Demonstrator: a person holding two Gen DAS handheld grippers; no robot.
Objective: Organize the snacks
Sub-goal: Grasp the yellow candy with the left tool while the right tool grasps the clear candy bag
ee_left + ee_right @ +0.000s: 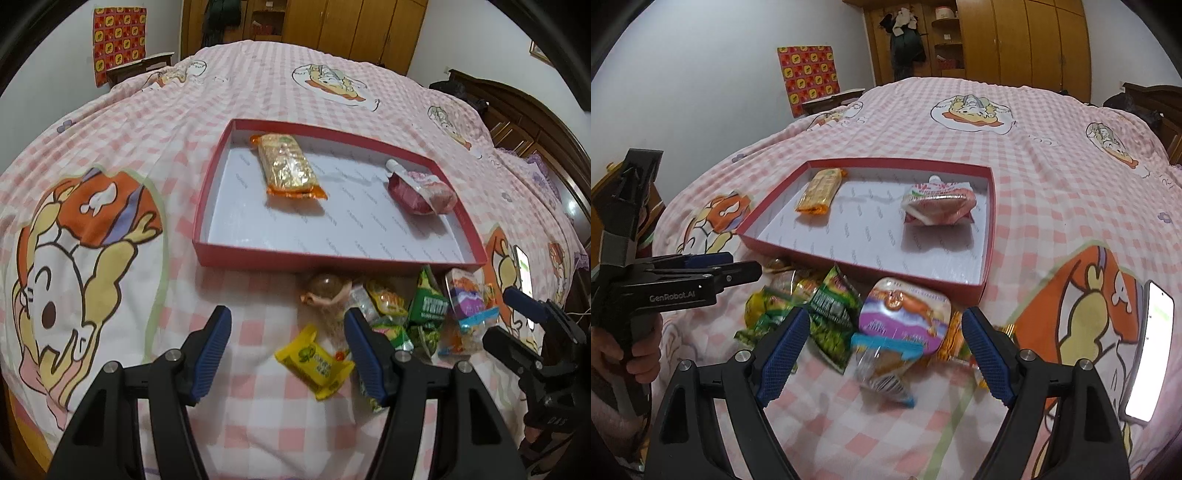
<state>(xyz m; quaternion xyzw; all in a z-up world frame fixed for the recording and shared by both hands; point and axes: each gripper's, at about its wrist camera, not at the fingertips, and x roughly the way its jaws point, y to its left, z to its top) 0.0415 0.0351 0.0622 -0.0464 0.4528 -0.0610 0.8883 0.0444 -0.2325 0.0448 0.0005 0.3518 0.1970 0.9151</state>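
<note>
Inside, the red box (384,263) holds two snack packets (290,168).

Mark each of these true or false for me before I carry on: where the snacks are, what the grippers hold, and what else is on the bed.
1. The red tray already holds two snacks. True: an orange-ended packet and a pink pouch.
2. The left gripper is shut on the yellow packet. False: its jaws are open and the packet lies on the bedspread between them.
3. The right gripper is open over the purple-lidded cup. True.
4. The remaining snacks are piled beyond the tray's far side. False: they lie in front of its near edge.
5. A phone with a lit screen lies on the bed. True.
</note>
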